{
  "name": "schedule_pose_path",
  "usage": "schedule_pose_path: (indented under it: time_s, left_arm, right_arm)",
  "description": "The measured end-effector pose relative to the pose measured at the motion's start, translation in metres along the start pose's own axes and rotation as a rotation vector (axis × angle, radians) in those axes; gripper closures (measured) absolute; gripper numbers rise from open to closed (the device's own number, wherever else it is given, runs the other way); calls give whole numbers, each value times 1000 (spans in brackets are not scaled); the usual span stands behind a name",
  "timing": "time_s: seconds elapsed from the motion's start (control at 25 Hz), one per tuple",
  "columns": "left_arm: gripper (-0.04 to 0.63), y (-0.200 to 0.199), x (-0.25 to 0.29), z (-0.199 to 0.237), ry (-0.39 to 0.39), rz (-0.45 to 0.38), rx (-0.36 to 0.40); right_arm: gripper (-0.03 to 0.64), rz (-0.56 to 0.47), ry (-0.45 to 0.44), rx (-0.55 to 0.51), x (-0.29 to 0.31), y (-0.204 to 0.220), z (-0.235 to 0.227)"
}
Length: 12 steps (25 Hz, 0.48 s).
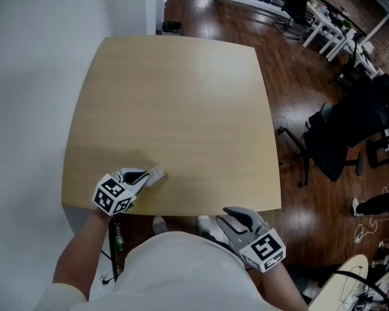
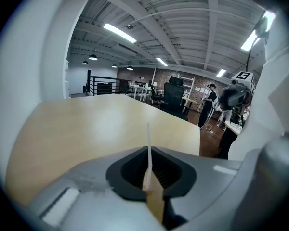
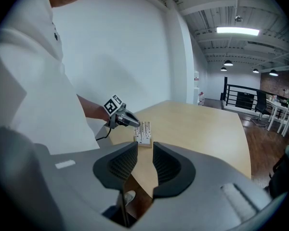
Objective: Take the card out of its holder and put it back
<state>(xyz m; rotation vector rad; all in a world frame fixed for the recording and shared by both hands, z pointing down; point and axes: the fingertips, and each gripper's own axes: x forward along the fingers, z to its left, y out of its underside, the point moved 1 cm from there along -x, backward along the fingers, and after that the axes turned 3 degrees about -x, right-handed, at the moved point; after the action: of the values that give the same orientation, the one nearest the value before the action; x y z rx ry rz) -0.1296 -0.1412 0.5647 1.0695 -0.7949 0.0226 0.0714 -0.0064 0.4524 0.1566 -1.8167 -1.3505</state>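
A small white card holder [image 3: 143,134] with upright slots stands near the front left edge of the light wooden table [image 1: 175,102]; in the head view it is a pale block [image 1: 157,172]. My left gripper [image 1: 148,176] reaches it from the left, its tip at the holder's top [image 3: 129,121]. In the left gripper view the jaws [image 2: 149,170] are shut on a thin card [image 2: 148,148] seen edge-on, and the holder is hidden. My right gripper [image 1: 229,220] hangs off the table's front edge by my body, open with nothing between its jaws [image 3: 140,165].
A white wall runs along the table's left side. To the right is dark wood floor with a black office chair [image 1: 337,141] and white desks [image 1: 327,28] farther off. The person's white shirt [image 1: 175,271] fills the near edge.
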Motion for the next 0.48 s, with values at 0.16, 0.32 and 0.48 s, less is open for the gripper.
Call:
schedule_pose_path:
  time_s: [0.16,0.32,0.48]
  left_arm:
    - [578,-8,-4,-4,-4,-13,10]
    - [578,-20,-9,-8,-12,-31,23]
    - [578,-33,-23,-7,-23,-53,33]
  right_arm:
    - [511,-15,-3,-3,-3,1,0]
    - [511,-16,-13,-18,-6,2,-2]
    - [511,-24,-20,-11,-4,1,-1]
